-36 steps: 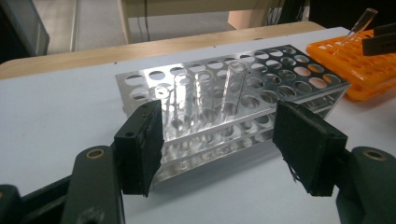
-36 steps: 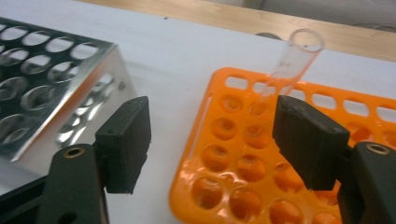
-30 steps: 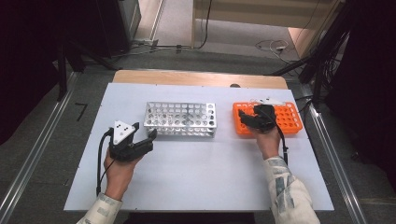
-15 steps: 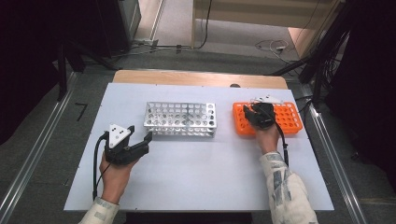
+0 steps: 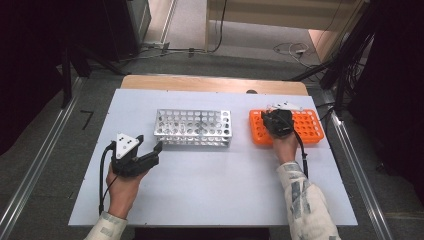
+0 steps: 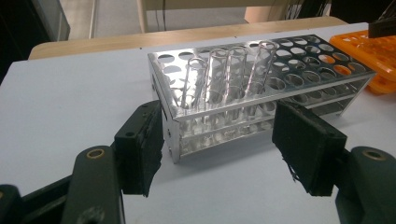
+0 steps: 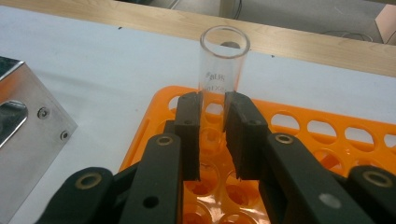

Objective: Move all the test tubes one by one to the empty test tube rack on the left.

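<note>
A clear glass test tube (image 7: 223, 60) stands upright in a front-corner hole of the orange rack (image 7: 327, 126). My right gripper (image 7: 214, 116) has just been closing and its pads now press on the tube's sides. From above, the right gripper (image 5: 276, 117) sits over the left end of the orange rack (image 5: 310, 127). My left gripper (image 5: 156, 152) rests near the silver rack (image 5: 192, 127), jaws apart and holding nothing. The left gripper (image 6: 219, 149) faces the near end of the silver rack (image 6: 299, 70), which holds several clear tubes (image 6: 229, 74).
Both racks stand on a white table board (image 5: 210, 190). A wooden strip (image 5: 210, 84) runs along its far edge. A corner of the silver rack (image 7: 28, 130) lies just left of the right gripper. Cables trail from both grippers toward the person.
The right hand has edged slightly farther over the orange rack. The left hand has stayed about where it was.
</note>
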Available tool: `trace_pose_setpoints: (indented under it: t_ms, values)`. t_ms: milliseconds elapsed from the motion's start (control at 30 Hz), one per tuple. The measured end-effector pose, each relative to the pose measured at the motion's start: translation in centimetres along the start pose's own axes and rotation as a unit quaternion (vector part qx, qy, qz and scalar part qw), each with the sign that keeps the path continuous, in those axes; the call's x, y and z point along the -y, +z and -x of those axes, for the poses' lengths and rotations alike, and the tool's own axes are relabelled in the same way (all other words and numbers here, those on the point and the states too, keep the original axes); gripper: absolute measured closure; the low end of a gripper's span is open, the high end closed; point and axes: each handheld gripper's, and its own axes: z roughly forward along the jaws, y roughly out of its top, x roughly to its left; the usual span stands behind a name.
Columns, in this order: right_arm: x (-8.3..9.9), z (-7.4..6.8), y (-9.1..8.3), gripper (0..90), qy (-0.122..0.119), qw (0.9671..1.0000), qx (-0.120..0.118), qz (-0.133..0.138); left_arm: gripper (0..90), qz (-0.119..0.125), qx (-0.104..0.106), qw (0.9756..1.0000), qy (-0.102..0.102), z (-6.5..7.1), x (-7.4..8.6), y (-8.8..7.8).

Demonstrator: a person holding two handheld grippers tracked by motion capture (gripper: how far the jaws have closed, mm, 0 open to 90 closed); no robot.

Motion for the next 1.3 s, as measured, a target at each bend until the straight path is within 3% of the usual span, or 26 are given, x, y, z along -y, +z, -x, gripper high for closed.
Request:
trace_pose_setpoints:
  t_ms: [333,700,1067,1300]
  values:
    - [-0.7,-0.3,-1.0,73.2,-0.009,0.9998,0.002,0.015,33.4,-0.001,0.003,1.0000,0.002,0.1,0.0,0.2]
    - [-0.9,-0.4,-3.0,73.4,-0.013,0.9994,-0.005,0.031,26.8,-0.002,0.023,0.9997,0.011,1.1,-0.6,1.4]
    - [-0.3,-0.7,-5.5,73.4,-0.006,0.9987,-0.044,0.025,26.2,-0.002,0.051,0.9984,0.024,2.7,-1.4,3.1]
    - [0.1,-1.6,-6.9,73.4,-0.017,0.9972,-0.069,0.021,26.3,-0.001,0.070,0.9971,0.030,3.6,-1.9,4.0]
